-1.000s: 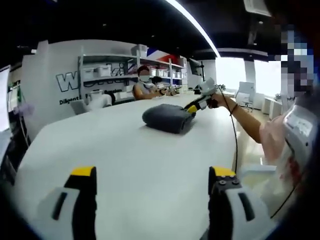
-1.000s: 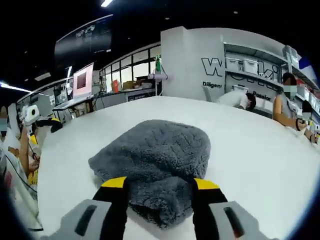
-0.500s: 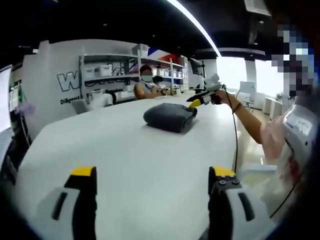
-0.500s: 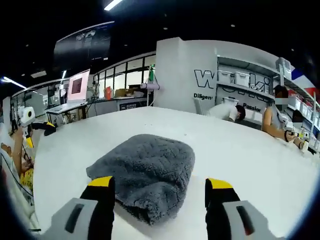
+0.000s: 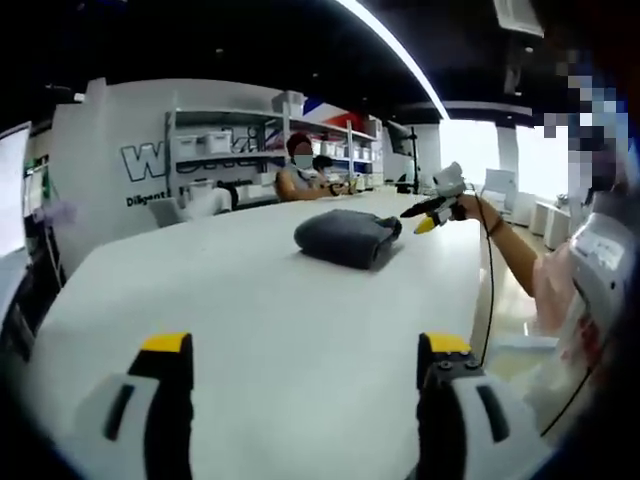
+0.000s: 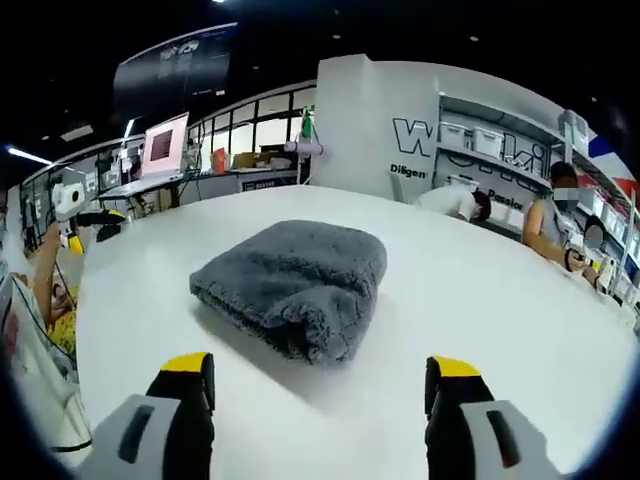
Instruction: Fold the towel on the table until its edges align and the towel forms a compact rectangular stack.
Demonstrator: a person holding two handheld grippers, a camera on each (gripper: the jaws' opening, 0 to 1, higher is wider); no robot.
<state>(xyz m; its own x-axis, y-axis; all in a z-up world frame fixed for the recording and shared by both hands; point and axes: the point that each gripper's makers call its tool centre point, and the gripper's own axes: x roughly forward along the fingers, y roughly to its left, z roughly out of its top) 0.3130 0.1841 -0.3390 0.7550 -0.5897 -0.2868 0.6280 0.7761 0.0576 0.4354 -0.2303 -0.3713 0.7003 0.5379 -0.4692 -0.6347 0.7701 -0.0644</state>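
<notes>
Nearest the right gripper [image 6: 312,385], whose jaws stand wide apart and empty, bare table [image 6: 520,300] leads to the towel [image 6: 295,283], a thick folded bundle. Farther off, the left gripper [image 5: 305,375] waits open. Folding looks finished; next comes only an edge check.

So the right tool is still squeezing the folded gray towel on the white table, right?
Not squeezing. In the right gripper view the right tool is open and apart from the folded gray towel, which lies alone on the white table.
</notes>
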